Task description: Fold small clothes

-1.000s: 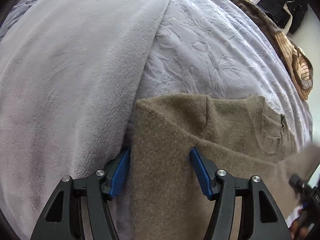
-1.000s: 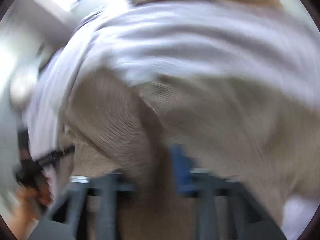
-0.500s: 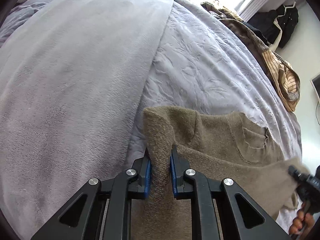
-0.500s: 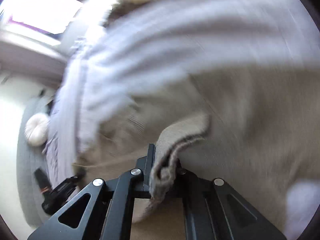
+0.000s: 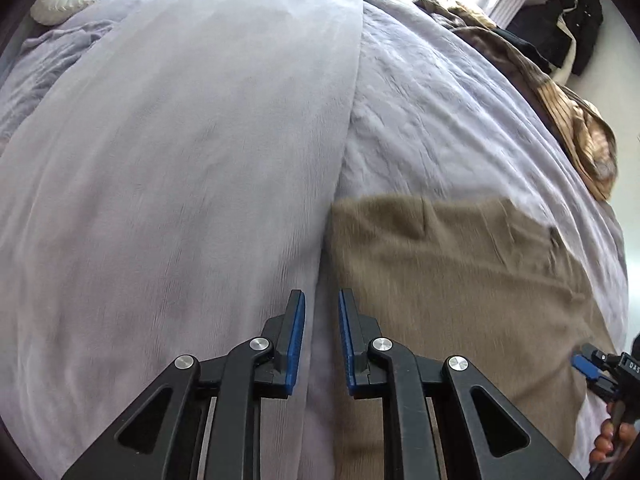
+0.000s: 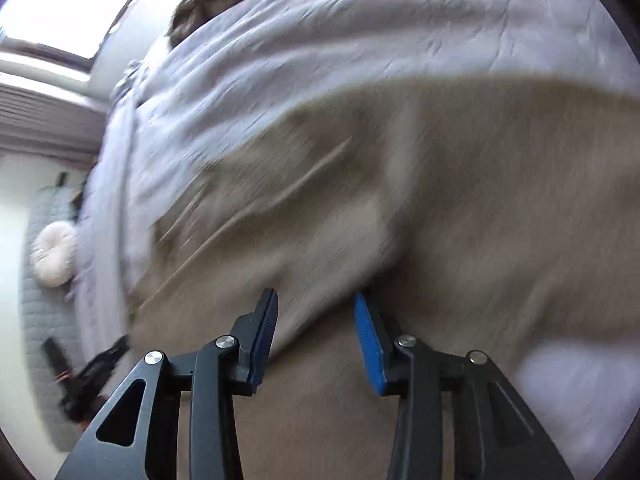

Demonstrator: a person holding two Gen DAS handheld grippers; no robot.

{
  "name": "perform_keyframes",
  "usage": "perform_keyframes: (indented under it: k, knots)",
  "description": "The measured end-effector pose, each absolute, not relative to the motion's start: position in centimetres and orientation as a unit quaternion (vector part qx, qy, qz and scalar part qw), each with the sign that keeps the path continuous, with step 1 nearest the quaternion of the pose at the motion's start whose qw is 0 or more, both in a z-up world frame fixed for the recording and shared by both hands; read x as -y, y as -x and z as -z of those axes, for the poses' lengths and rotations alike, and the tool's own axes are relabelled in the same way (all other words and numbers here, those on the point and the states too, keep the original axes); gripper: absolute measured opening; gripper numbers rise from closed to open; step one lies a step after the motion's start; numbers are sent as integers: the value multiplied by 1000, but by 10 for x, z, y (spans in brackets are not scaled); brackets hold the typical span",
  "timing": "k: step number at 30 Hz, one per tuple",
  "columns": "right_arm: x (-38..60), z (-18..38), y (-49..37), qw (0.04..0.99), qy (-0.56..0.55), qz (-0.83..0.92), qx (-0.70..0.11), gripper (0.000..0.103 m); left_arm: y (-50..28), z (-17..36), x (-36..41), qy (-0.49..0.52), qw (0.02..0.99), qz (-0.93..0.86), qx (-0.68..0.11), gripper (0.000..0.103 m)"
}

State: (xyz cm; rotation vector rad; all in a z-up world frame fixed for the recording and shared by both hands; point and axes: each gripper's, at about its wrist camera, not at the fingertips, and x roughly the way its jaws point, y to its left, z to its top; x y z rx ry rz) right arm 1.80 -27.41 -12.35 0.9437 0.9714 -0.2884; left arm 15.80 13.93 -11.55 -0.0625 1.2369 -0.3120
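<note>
Right gripper [image 5: 600,372] body: partial white "DAS", perhaps cut off.

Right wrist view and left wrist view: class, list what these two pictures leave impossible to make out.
- Olive knit sweater, right wrist view: motion blur smears its folds and knit.
- Sweater's near end, left wrist view: cut off by the bottom edge behind the left tongs.
- Right tongs, left wrist view: mostly cut off at the right edge.
- Brown striped clothes: too bunched to identify.
</note>
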Motion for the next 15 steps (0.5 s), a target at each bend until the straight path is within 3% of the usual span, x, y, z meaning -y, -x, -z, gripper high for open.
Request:
perform_keyframes:
  k: [7, 12, 13, 14, 15]
  knots:
    - [138, 165, -75, 705, -523, -58, -476, 44, -116, 108, -178, 23, 806, 92, -584, 19]
    - [47, 199, -140, 684, -536, -99, -485, 41, -93, 104, -206, 31, 801, 80, -593, 19]
    - [39, 201, -147, 688, -534, -92, -483, 36, -89, 103, -209, 30, 802, 79, -592, 19]
    - [31, 202, -153, 691, -534, -88, -480, 13, -86, 102, -212, 28, 803, 77, -591, 19]
    - [22, 202, -161, 688, -534, -93, -483, 7, -82, 101, -216, 22, 804, 73, -589, 19]
